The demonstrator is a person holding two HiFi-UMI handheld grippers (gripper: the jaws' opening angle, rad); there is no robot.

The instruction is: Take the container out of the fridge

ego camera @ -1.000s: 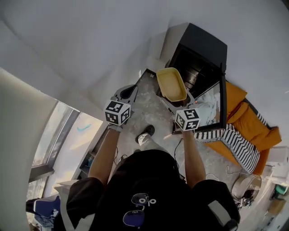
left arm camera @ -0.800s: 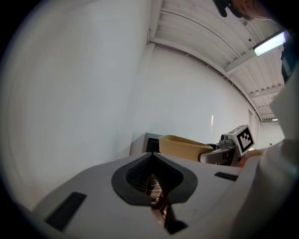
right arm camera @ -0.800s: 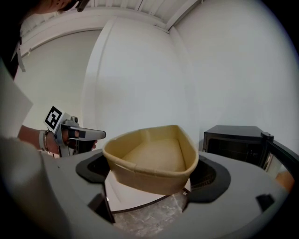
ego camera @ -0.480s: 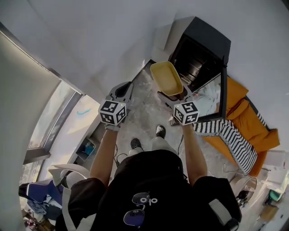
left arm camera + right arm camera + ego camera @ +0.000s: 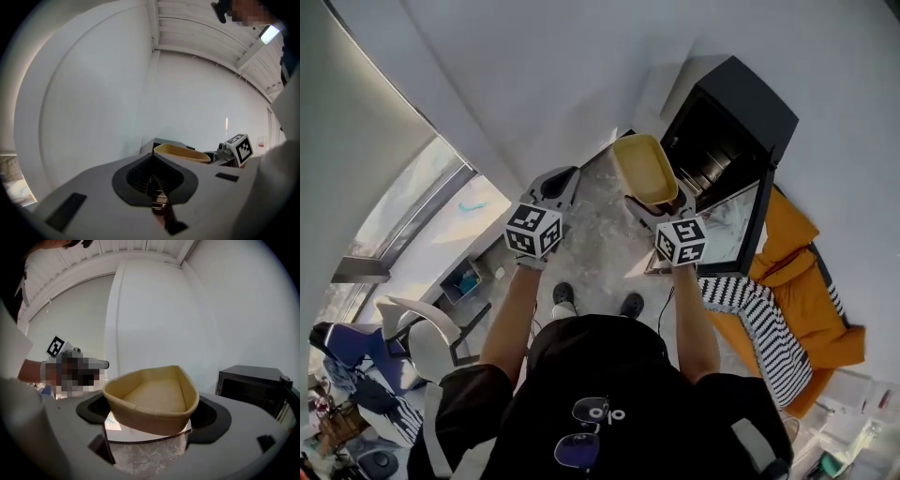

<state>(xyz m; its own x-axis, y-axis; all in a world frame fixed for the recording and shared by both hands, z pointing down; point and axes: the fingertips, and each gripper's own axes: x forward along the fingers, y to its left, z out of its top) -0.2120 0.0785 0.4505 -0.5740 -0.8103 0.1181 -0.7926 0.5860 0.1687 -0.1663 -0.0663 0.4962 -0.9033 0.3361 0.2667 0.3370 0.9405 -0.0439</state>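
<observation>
A pale yellow container (image 5: pixel 645 167) with nothing in it hangs over the floor in front of the black fridge (image 5: pixel 733 101), whose door (image 5: pixel 733 223) stands open. My right gripper (image 5: pixel 657 200) is shut on the container's near wall. In the right gripper view the container (image 5: pixel 152 399) fills the space between the right gripper's (image 5: pixel 149 423) jaws, with the fridge (image 5: pixel 253 384) behind at right. My left gripper (image 5: pixel 565 180) is held left of it, apart from the container. In the left gripper view the left gripper (image 5: pixel 153 153) has its jaws closed on nothing, and the container (image 5: pixel 182 153) shows beyond.
An orange sofa (image 5: pixel 803 253) with a black-and-white striped cloth (image 5: pixel 759 314) lies right of the fridge. A white wall runs behind. A window (image 5: pixel 427 234) and a white chair (image 5: pixel 420 336) are at the left. The person's feet stand on a marbled floor (image 5: pixel 598 248).
The right gripper has kept hold of the container. The view has swung, and the fridge now sits slightly further right and behind the container; more of the window and the chair shows.
</observation>
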